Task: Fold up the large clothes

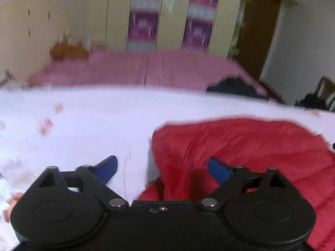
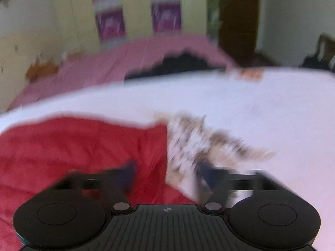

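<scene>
Lying rumpled on the white bed sheet (image 1: 83, 113), the red coat (image 1: 240, 146) with its fur trim (image 2: 201, 144) looks barely folded, while left gripper (image 1: 162, 168) and right gripper (image 2: 165, 172) hover over it, jaws spread, grasping nothing.

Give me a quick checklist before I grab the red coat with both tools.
1. Left tool open: ok, fingers spread.
2. Right tool open: ok, though blurred.
3. Coat lying on the white sheet: ok.
4. Left tool over the coat's edge: ok, one finger over sheet, one over red.
5. Right tool at the fur trim: ok.
6. Coat spread flat: not ok, creased.
</scene>
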